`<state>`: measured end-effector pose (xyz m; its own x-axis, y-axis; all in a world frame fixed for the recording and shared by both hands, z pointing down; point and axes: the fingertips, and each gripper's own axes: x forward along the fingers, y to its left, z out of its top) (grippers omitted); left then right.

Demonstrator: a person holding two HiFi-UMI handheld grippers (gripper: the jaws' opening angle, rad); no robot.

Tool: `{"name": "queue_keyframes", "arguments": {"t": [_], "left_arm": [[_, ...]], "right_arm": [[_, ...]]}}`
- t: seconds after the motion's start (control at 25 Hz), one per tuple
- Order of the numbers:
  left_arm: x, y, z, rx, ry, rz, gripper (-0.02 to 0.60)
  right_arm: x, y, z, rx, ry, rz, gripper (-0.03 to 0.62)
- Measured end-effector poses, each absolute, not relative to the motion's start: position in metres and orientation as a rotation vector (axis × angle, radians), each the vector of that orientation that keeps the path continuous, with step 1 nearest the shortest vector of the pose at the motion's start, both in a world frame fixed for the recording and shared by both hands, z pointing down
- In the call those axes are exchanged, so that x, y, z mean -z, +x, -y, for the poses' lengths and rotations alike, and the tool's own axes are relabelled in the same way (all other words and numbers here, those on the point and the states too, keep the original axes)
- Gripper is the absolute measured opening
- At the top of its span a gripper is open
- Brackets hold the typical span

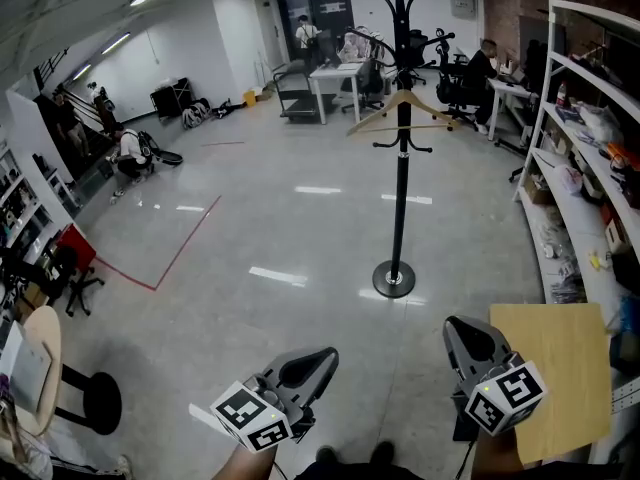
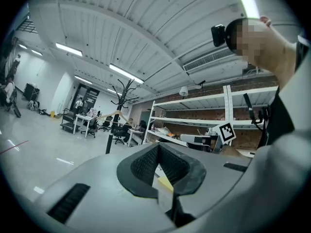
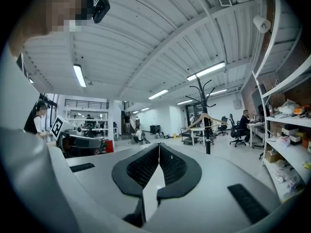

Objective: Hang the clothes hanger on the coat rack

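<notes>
While both claws are clenched on nothing, the clothes hanger (image 1: 430, 107) already hangs on the coat rack (image 1: 401, 198), high on the black pole in the upper centre of the head view, its wooden arms spread to either side of the pole. The rack stands alone on its round base on a pale grey, glossy floor (image 1: 300, 218) that mirrors the ceiling strip lights as white streaks. A red tape line (image 1: 180, 253) runs in an angle across the left of the floor. The left gripper (image 1: 325, 353) and the right gripper (image 1: 455, 325) sit at the bottom edge, well apart from the rack, each with its jaw tips pressed together. White shelving (image 1: 590, 78) loaded with small goods fills the right edge, and a light wooden board (image 1: 560, 368) lies in the lower right corner. Desks and office chairs (image 1: 340, 73) stand across the top, where a seated person (image 1: 483, 68) works. Another person (image 1: 128, 153) crouches at the upper left.
</notes>
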<state>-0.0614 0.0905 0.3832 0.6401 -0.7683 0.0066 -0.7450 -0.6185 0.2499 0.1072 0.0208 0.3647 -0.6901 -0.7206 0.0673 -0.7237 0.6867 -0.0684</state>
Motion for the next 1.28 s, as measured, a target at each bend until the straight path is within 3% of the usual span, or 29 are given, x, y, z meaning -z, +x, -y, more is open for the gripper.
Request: {"name": "queue_keyframes", "arguments": {"t": [0.68,1.28], "left_arm": [[-0.414,-0.180,-0.270,0.180,2.599,1.185,0.000],[-0.390,-0.105,-0.354,0.184,2.636,1.154,0.000]], "right_arm": [[-0.379,-0.004,-0.205,-0.120,1.289,2.764,0.006],[-0.354,0.077,-0.323,-0.071,1.356,2.781,0.006]]}}
